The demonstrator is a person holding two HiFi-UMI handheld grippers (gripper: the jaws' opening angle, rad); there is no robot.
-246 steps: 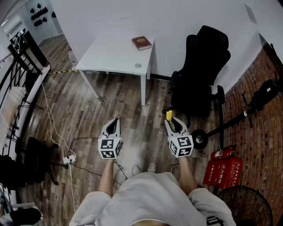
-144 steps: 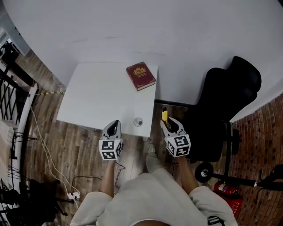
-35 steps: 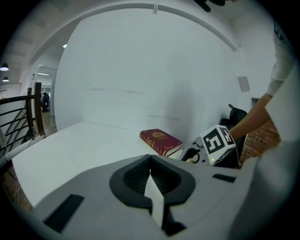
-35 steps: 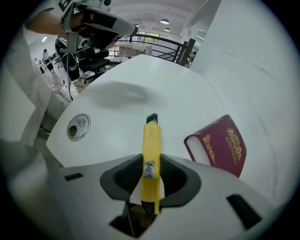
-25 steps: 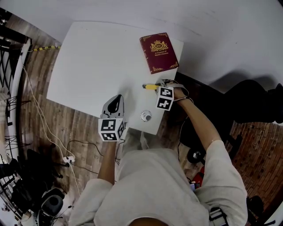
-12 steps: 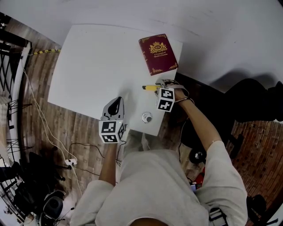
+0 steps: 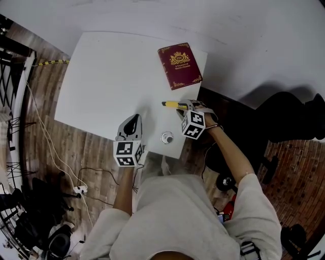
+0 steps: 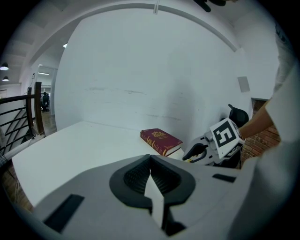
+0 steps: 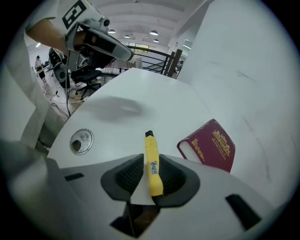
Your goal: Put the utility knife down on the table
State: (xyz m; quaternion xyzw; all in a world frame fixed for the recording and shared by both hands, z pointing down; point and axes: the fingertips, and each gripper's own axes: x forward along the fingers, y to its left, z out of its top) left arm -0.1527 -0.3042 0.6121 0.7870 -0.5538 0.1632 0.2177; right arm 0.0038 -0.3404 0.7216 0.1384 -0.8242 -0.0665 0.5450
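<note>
White table: red book, yellow utility knife lying flat, round grommet.

White wall, wood floor, black chair.

Head view looks steeply down on the table; both gripper views look low across it, sharing the red book.

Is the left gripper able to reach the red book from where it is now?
Probably yes. The left gripper is shut and empty, and only bare table lies between it and the red book; the utility knife lies off to the side.
</note>
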